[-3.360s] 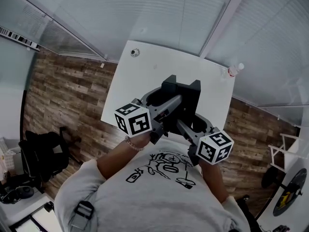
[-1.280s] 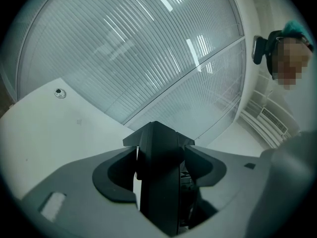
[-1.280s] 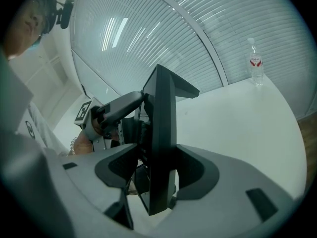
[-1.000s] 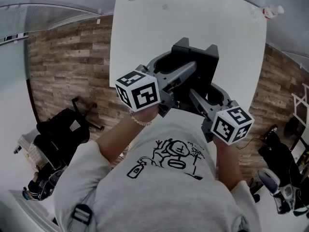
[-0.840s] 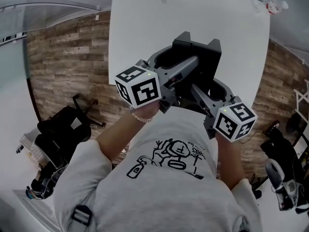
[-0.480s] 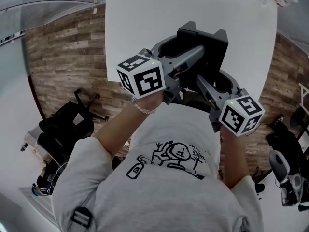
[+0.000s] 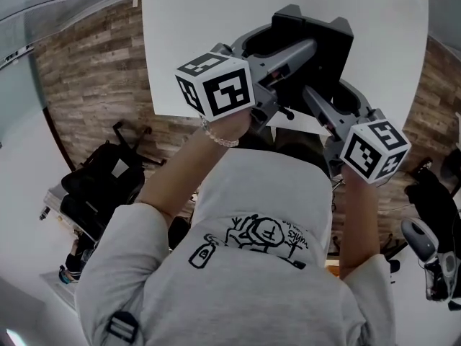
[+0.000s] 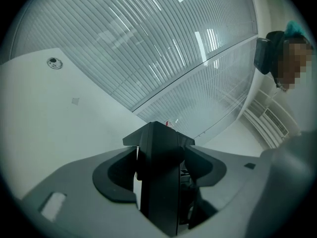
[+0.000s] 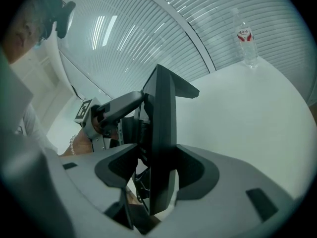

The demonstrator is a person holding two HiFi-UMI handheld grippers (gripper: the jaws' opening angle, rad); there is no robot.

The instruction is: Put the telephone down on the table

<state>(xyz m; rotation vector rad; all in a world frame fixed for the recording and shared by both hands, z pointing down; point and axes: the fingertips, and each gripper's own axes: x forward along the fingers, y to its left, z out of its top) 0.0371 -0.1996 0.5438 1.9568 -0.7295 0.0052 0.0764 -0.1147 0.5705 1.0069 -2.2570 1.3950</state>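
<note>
- The telephone (image 7: pixel 315 34), a black blocky unit, is held betw. both claws over the near part of the white table (image 7: pixel 187 34). Whether its base touches the top can't be told.
- The left gripper (image 7: pixel 284 52) is clamped on an upright black panel of the telephone. In the left gripper view the pads are seen pressed on both faces, w/ nothing else gripped.
- The right gripper (image 7: pixel 337 105) is clamped the same way on another upright black panel. Its jaws are spread fairly wide, but the spread is taken up by the panel itself, so the claw isn't empty.
- A two-sided hold is judged to be used b/c the unit is bulky. One clamp per side keeps it level & stops it swinging.
- Both tools are angled down twd. the tabletop, which suits a lowering step. The task is judged late but not done, as neither clamp is released yet.
- A water bottle (image 9: pixel 246 41) is stood at the far corner, well apart, so the set-down area isn't obstructed.
- Risk: the unit is held close to the near edge. If let go w/o full base support, it could be tipped off, so release is best made only once the base is flat.
</note>
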